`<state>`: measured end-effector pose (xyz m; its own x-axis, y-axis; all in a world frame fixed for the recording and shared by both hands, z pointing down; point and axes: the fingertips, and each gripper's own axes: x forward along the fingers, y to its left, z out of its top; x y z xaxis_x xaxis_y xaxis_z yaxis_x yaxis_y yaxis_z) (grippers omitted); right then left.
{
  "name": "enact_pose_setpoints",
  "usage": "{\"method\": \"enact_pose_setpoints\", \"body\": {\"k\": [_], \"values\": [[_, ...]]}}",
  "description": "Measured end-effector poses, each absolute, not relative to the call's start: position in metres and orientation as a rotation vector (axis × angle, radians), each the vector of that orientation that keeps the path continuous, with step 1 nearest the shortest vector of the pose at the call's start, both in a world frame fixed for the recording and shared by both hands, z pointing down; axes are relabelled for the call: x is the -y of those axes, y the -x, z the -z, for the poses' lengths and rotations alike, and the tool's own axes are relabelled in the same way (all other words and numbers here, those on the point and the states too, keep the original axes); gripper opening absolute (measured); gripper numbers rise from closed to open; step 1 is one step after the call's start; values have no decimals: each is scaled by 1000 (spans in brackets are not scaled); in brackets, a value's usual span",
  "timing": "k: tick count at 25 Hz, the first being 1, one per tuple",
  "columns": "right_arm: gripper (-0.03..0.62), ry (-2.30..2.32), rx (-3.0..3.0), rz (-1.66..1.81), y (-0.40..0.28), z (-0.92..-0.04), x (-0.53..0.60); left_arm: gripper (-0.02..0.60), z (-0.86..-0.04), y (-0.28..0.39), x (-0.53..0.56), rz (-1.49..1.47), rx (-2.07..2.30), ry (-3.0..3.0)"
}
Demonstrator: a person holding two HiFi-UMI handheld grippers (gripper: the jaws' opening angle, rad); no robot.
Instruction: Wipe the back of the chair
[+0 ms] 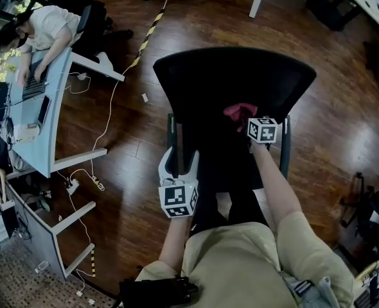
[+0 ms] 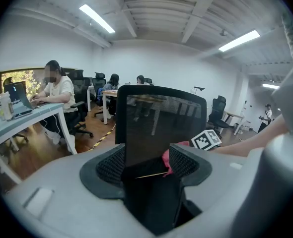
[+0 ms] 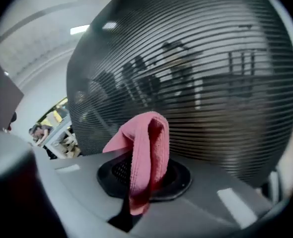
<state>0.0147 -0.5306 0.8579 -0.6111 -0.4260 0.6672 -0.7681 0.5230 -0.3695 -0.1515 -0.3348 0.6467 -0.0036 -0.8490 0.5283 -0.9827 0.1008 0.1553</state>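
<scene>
Dark glossy wood floor (image 1: 132,172), yellow-and-black tape strip (image 1: 144,40) across it, pale blue desk (image 1: 48,133) at left, person (image 1: 45,27) typing at laptop (image 1: 34,85), white walls (image 2: 176,63), ceiling strip lights (image 2: 99,19), spare black office chairs (image 2: 217,114), leafy window (image 2: 25,77) far left.

Your black chair (image 1: 202,76) stood upright, and its curved mesh back (image 3: 196,73) was thin enough to see through, with fine horizontal ribs. The pink cloth (image 1: 239,112) was folded over and bunched, pinched between the fingers of your right gripper (image 3: 144,182). It rested against the chair's back, low and right of its middle, with its loose end hanging limp.
</scene>
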Motion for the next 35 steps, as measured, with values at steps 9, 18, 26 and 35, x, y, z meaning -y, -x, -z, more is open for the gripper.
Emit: {"method": "enact_pose_setpoints", "body": {"k": [9,18,26,35], "values": [[22,-1136,2215,-959,-105,-854,533,255,-642,116,364,-348,1845,-1885],[23,-313,2447,-794,187,-873,413,254,-653,150,336,-394,1926,-1758],[23,-548,2360,-773,113,-887,464,251,-655,172,323,-307,1916,-1720],[21,-1419,1867,-932,-176,-881,525,252,-654,132,353,-198,1802,-1864]]}}
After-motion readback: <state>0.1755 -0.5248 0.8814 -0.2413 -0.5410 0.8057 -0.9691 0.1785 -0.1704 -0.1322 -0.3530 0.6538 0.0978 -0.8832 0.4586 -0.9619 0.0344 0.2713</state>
